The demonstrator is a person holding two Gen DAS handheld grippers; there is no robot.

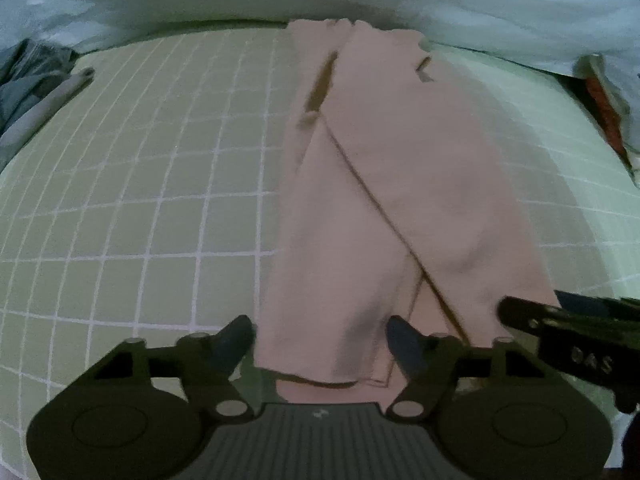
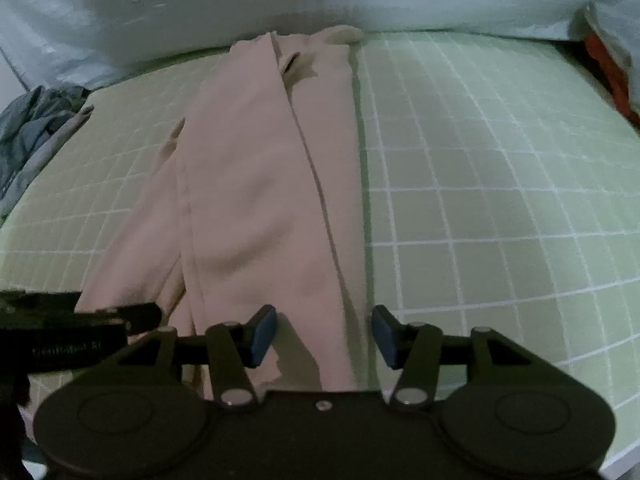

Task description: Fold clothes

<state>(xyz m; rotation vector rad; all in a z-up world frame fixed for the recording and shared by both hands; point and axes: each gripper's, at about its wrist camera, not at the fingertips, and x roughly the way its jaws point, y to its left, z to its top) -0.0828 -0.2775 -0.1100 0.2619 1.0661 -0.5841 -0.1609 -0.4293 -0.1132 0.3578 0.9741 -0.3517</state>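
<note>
Pale pink trousers [image 1: 376,184] lie folded lengthwise on a green bed sheet with a white grid [image 1: 140,180], legs toward me and waist at the far end. They also show in the right wrist view [image 2: 256,200]. My left gripper [image 1: 320,340] is open, its fingers on either side of the near hem of the left layer. My right gripper [image 2: 324,334] is open over the near hem on the right side. Each gripper's black body shows at the other view's edge: the right one [image 1: 568,332], the left one [image 2: 80,320].
A light blue duvet with carrot prints [image 2: 200,4] is bunched along the far edge of the bed. Grey crumpled clothes [image 2: 36,128] lie at the far left. An orange-red item [image 2: 608,68] sits at the far right edge.
</note>
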